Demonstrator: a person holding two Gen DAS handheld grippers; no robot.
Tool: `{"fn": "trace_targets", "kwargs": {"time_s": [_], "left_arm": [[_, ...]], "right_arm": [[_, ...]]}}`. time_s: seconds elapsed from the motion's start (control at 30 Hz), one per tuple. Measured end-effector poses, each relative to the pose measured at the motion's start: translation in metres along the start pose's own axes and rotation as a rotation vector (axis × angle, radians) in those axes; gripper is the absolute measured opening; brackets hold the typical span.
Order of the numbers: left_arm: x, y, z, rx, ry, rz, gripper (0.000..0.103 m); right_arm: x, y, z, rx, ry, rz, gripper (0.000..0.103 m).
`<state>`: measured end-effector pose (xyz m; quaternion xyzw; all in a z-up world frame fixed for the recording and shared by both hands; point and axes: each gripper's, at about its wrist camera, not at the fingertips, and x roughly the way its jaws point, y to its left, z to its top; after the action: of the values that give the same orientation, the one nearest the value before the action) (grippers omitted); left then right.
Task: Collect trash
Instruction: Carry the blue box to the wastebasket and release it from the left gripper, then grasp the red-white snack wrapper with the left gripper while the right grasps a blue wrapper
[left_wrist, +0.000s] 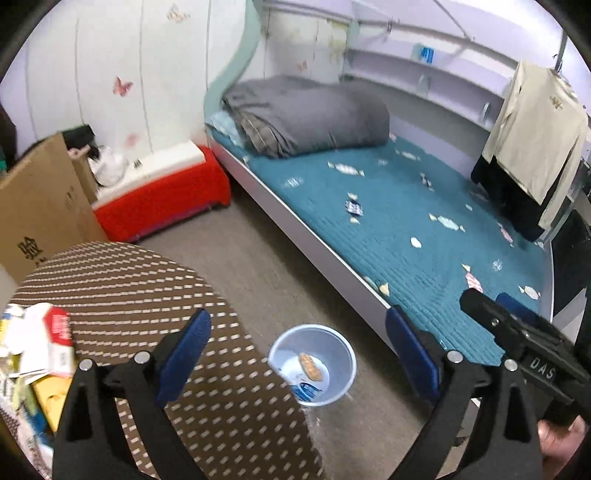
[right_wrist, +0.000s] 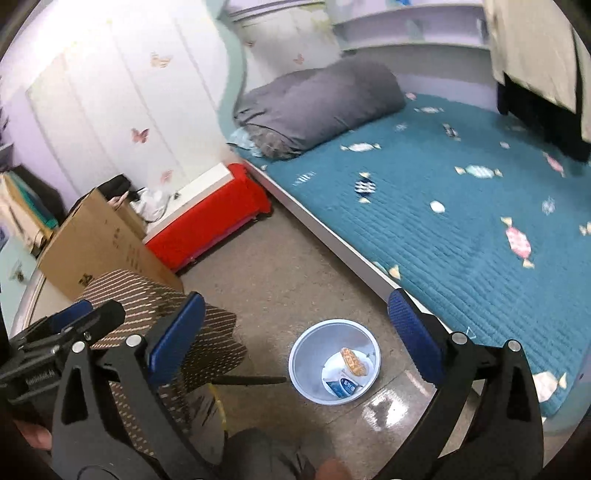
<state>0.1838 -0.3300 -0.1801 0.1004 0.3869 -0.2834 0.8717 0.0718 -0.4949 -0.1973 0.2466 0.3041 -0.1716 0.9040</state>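
**Trash Collection: Both Grippers Spread Wide Above the Bin**

The left gripper (left_wrist: 297, 349) has its jaws spread wide, with nothing between the blue pads. The right gripper (right_wrist: 295, 334) is likewise spread wide and empty. Both point downward toward the floor (right_wrist: 280, 266).

The bin (right_wrist: 306, 373), a pale blue round container, stands on the floor between the bed (right_wrist: 443, 206) and the desk (left_wrist: 122, 280). Inside it lie a food wrapper (right_wrist: 352, 362) and a blue-and-white packet (right_wrist: 341, 387).

The desk carries a brown patterned cover. A pile of paper trash (left_wrist: 40, 339), including a red-and-white carton, rests on its left edge. A cardboard box (left_wrist: 40, 206) stands behind the desk.
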Motion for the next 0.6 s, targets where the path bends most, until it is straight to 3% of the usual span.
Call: {"fn": "trace_targets", "kwargs": {"time_s": [0.37, 0.6], "left_arm": [[-0.094, 0.052, -0.025, -0.048, -0.133, 0.059, 0.093], [-0.138, 0.099, -0.051, -0.115, -0.184, 0.137, 0.093]], "right_arm": [[-0.050, 0.082, -0.004, -0.124, -0.025, 0.117, 0.097], [-0.068, 0.139, -0.018, -0.215, -0.024, 0.181, 0.097]]}}
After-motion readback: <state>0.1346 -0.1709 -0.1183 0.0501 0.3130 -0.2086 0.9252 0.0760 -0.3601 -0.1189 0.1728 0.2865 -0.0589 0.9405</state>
